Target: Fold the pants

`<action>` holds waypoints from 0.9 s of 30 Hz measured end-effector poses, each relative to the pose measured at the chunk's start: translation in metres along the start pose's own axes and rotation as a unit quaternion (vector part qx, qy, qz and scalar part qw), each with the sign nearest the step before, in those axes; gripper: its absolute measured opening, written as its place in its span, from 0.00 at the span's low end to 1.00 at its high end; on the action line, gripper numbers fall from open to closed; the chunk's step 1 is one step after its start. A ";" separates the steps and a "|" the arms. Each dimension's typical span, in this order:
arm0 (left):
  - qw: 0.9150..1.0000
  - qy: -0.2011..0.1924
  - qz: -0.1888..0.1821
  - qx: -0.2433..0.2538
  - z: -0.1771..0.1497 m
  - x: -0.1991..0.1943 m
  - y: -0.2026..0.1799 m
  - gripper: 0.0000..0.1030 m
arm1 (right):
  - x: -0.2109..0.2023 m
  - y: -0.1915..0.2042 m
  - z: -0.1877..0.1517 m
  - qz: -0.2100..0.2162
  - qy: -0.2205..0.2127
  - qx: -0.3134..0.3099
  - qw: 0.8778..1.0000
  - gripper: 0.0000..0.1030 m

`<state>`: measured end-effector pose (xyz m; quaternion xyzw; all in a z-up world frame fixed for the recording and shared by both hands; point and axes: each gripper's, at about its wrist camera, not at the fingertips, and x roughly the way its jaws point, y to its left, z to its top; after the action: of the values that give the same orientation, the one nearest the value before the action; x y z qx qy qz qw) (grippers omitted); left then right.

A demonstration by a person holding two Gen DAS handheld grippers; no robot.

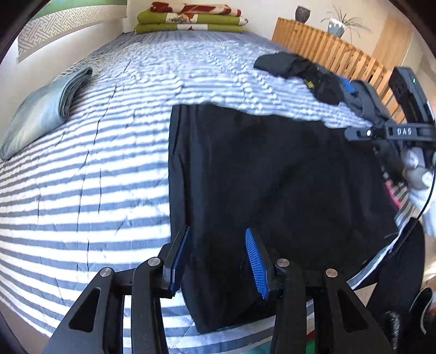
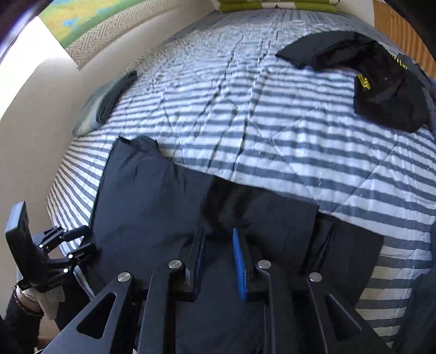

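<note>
Black cloth fills the near field of both views: the pants (image 1: 272, 177) lie flat on the striped bed cover (image 1: 81, 177), at the edge of the bed nearest the person. Left gripper (image 1: 218, 261): fingers spread wide, empty, poised over the near left part of the cloth, one finger (image 1: 178, 261) roughly along the pants' left edge. This placement suits, by judgement, a grasp or a smoothing of that side for the next fold. Right gripper (image 2: 218, 261): fingers at a narrower gap, low over the middle of the pants (image 2: 152, 196); whether cloth lies between them cannot be told, since black on black hides the contact.

Left wrist view alone shows the straight left edge of the pants, the right gripper's body held in a gloved hand (image 1: 417, 168) at the far right, and wooden slats (image 1: 327, 46) beyond the bed. Right wrist view alone shows a turned-up corner (image 2: 139, 144) at the pants' far left end and layered panels on the right, suggesting a fold partly made.

Farther off: a dark heap of clothes (image 1: 302, 73), well apart on the right; a folded blue-grey cloth (image 1: 41, 114) at the left edge; green folded bedding (image 1: 190, 20) at the head of the bed.
</note>
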<state>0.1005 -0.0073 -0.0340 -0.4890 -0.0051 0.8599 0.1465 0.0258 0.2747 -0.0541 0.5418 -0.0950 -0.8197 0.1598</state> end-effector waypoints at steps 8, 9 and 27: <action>0.999 -0.001 -0.048 0.019 0.086 0.038 -0.015 0.43 | -0.016 0.028 0.006 0.027 -0.032 -0.029 0.999 0.18; 0.999 0.002 -0.039 0.020 0.093 0.049 -0.015 0.43 | -0.011 0.027 0.008 0.034 -0.031 -0.022 0.999 0.18; 0.999 -0.024 -0.041 -0.021 0.065 0.036 0.011 0.22 | -0.034 0.005 -0.024 0.064 -0.023 -0.014 0.998 0.17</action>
<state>0.0261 0.0004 -0.0319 -0.4706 -0.0466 0.8644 0.1708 0.0611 0.2828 -0.0333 0.5136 -0.1216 -0.8211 0.2173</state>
